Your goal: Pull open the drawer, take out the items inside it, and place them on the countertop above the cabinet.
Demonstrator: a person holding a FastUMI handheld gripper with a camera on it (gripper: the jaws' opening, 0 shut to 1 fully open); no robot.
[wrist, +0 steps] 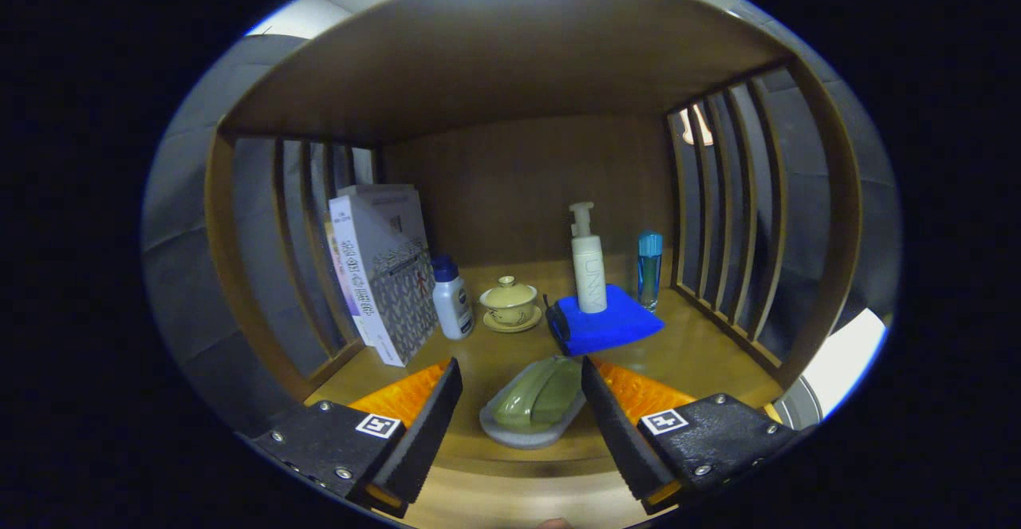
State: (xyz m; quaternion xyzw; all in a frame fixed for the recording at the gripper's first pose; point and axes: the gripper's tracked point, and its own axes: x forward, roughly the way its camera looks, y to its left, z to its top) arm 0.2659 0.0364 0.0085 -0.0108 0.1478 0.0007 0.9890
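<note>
Nearest of all, the hand-held gripper [520, 401] has its fingers spread apart, pressing on nothing, with a green soap-dish-like item [536, 399] lying between them on the wooden bench [702, 357] under a shelf roof. It looks like a low green dome seated on a pale oval tray. I judge it light, rigid and smooth, probably glazed or hard plastic, so slippery; the lid may sit loose on its base, and it could chip if dropped. Its long axis runs from about 7 o'clock, near the fingers, toward 1 o'clock, so the fingers already straddle its narrow width. Best purchase seems low on the tray's long sides, catching base and dome together.

Beyond it, at 1 o'clock, a folded blue cloth [610, 325] carries a white pump bottle [589, 266] standing upright, with a slim blue bottle [649, 270] just beside it at 2 o'clock. At 12 o'clock sits a small lidded cup on a saucer [510, 303]; at 11 o'clock a white bottle with a blue cap [451, 298], touching or nearly touching a leaning stack of books [383, 274]. No drawer can be made out from here.
</note>
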